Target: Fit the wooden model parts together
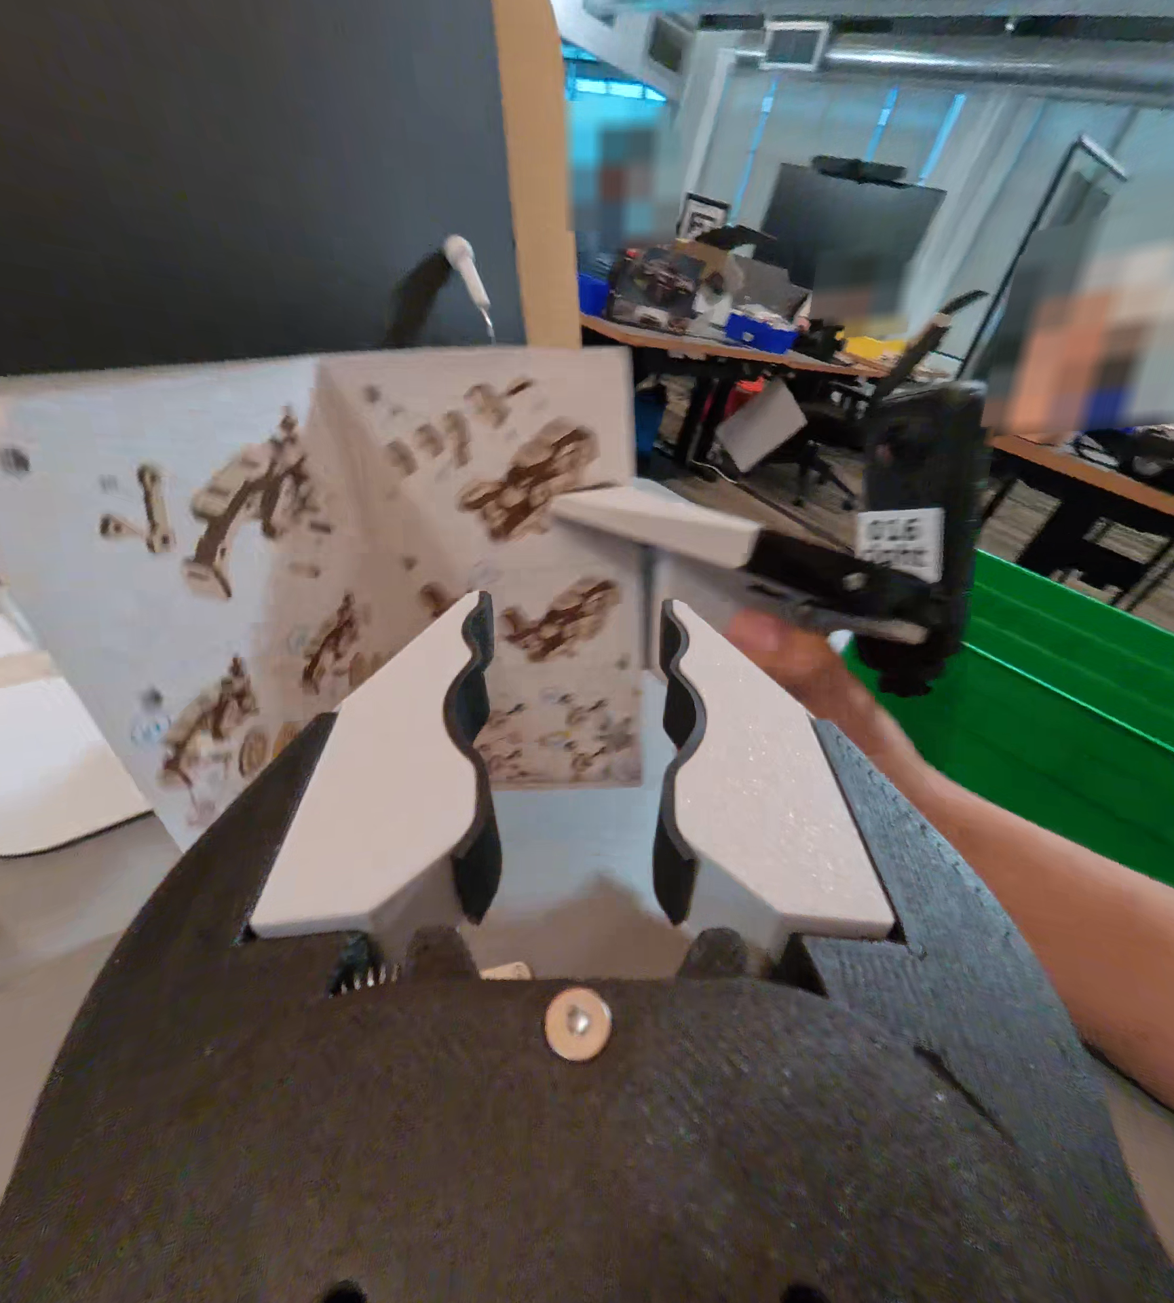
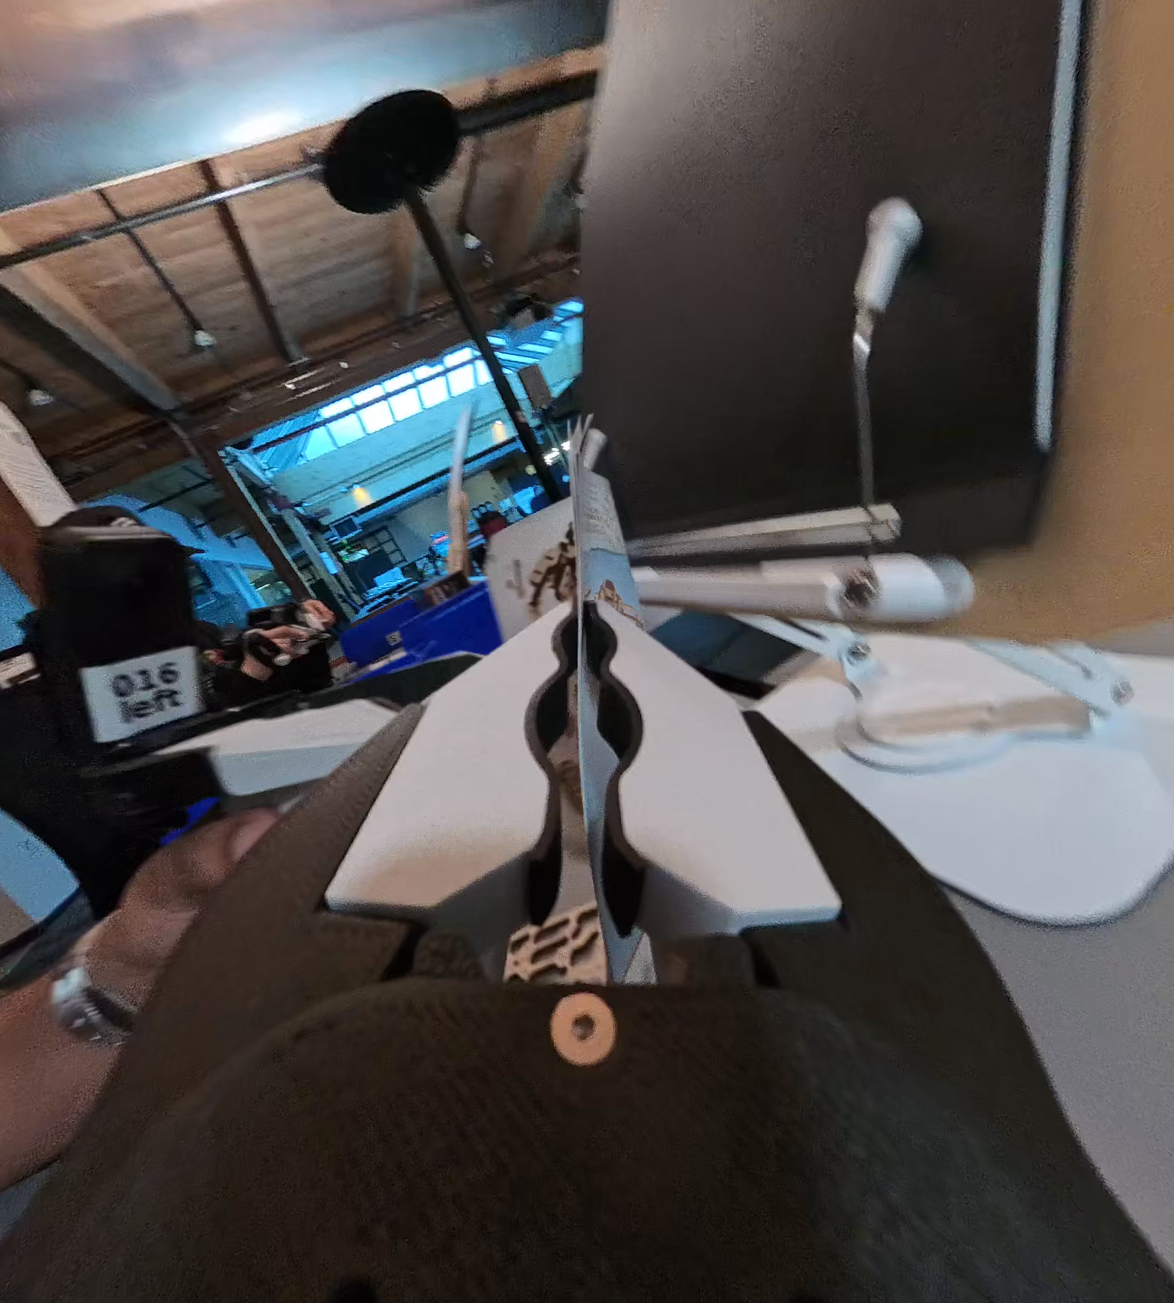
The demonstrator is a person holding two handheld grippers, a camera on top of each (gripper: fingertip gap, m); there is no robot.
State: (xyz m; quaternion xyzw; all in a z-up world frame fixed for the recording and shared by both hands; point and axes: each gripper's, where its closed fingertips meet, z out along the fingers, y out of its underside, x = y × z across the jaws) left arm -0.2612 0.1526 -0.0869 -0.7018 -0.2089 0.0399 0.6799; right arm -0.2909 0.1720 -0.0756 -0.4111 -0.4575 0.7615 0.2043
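A folded instruction sheet (image 1: pixel 358 564), printed with pictures of wooden model parts, stands upright in front of my left gripper (image 1: pixel 576 612). The left gripper is open and empty, a short way from the sheet. My right gripper (image 2: pixel 581 617) is shut on the sheet's edge (image 2: pixel 590 740), which runs thin between its fingers. It also shows in the left wrist view (image 1: pixel 647 525), pinching the sheet's right side. A tan wooden piece with cut-outs (image 2: pixel 556 945) shows through the gap at the base of the right fingers. The left gripper also shows at the left of the right wrist view (image 2: pixel 232 768).
A dark monitor (image 1: pixel 217 176) stands behind the sheet on a white base (image 1: pixel 13 747) on the grey table. A green bin (image 1: pixel 1099 705) is at the right. A person's hand (image 1: pixel 803 670) holds the right gripper. Cluttered desks lie beyond.
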